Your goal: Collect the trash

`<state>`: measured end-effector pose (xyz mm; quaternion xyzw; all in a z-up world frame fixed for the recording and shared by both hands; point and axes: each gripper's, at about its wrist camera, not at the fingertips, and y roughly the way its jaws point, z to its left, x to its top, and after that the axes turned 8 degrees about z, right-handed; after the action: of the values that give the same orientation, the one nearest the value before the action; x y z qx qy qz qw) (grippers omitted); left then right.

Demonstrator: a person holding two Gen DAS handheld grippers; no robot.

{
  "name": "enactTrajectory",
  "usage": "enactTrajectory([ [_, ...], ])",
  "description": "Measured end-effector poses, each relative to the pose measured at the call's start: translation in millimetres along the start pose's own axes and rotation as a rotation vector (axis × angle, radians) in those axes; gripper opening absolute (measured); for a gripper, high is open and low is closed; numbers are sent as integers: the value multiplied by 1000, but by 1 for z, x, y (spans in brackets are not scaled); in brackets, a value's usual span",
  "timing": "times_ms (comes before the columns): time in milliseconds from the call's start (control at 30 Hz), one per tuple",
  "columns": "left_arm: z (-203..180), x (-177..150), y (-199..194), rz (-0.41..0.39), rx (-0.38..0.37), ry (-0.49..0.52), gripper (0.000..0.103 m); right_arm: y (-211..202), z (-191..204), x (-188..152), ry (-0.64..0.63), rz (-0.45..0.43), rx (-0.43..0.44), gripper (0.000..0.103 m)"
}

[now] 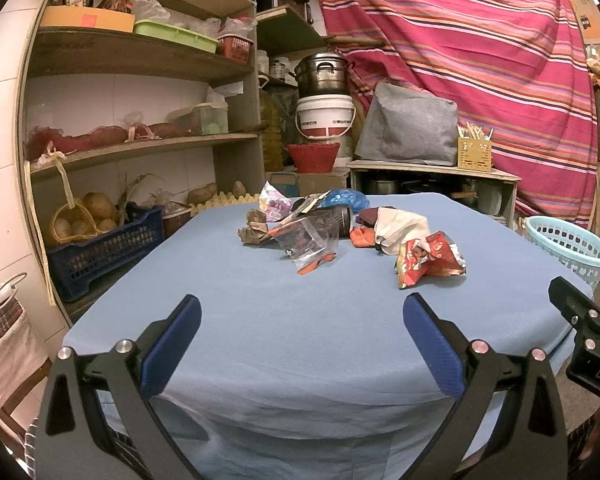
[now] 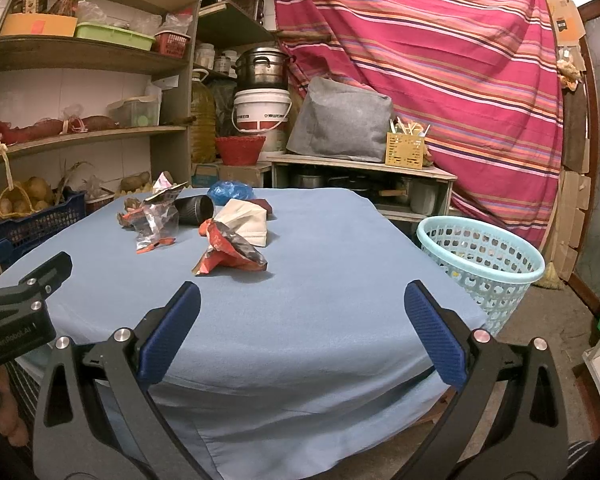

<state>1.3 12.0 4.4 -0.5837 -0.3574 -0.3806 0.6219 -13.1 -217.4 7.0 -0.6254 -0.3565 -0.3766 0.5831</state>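
Two hand-held grippers hang side by side at the near edge of a table draped in a smooth blue cloth (image 1: 300, 320), each with its blue-padded jaws spread wide and nothing between them. Ahead of the left gripper (image 1: 302, 320) the litter lies in a loose heap at the far middle of the cloth: a crumpled red foil snack wrapper (image 1: 428, 260) nearest and a little to its right, a clear plastic zip bag (image 1: 310, 242) with an orange strip straight ahead, a dark ribbed cup (image 1: 340, 218) lying on its side behind it, a white crumpled bag (image 1: 398, 228), and a blue plastic bag (image 1: 350, 199) at the back. From the right gripper (image 2: 302, 308) the same heap sits ahead and to its left, the red wrapper (image 2: 228, 254) closest. This view alone takes in the whole pale blue perforated plastic basket (image 2: 480, 264), standing on the floor off the table's right edge, ahead and to the right of the gripper; the left view catches only part of its rim (image 1: 568, 240). The left view shows more of the wooden shelves (image 1: 140, 144), with potatoes in a wicker basket (image 1: 74, 222). A striped red cloth (image 2: 420, 60) hangs behind.
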Motion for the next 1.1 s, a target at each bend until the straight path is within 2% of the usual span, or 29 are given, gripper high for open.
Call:
enactTrajectory([
  [1100, 0, -1, 0, -1, -1, 5, 99, 1, 0, -1, -4, -1, -1, 99],
])
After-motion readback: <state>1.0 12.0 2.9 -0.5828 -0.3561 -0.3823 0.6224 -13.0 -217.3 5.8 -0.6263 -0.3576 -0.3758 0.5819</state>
